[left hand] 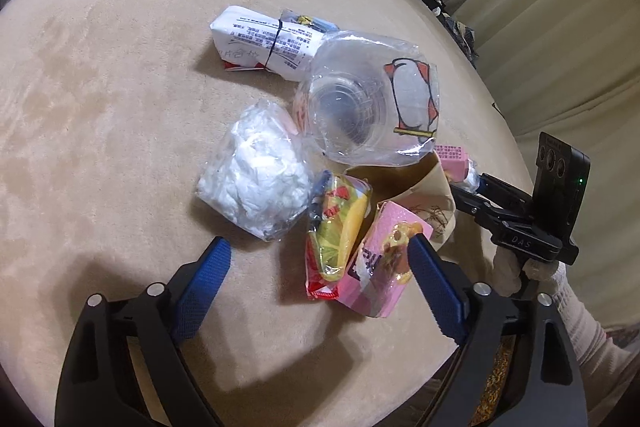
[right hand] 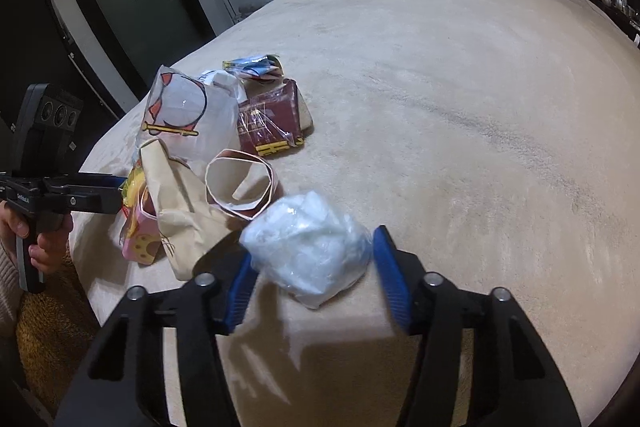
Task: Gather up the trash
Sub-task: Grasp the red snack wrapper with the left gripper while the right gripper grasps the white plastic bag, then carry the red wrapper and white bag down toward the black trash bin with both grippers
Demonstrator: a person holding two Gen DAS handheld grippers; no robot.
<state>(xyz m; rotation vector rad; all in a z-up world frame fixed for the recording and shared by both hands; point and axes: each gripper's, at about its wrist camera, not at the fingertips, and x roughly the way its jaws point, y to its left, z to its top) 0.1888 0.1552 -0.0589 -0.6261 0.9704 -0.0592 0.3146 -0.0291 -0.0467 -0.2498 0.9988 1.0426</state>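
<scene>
We work over a beige blanket [right hand: 440,107] with trash gathered in a loose heap. Our left gripper [left hand: 320,259] stands wide, its blue pads spread over the near end of the heap: a yellow and red snack wrapper [left hand: 334,227] lies between the fingers, and the pink carton [left hand: 380,267] sits against the right finger, but neither pad presses on anything. To the left of the wrapper lies a clear bag of white tissue [left hand: 256,183]; farther off sit a clear bag with a penguin print [left hand: 368,107] and a white paper bundle [left hand: 260,43]. Our right gripper [right hand: 314,259] is narrower and brackets a second clear bag of white stuffing [right hand: 308,247]; the left pad touches it, while the right pad seems just beside it, so we cannot tell if it is gripped. Left of it lie a tan paper bag [right hand: 180,203] and a dark red box [right hand: 272,123].
</scene>
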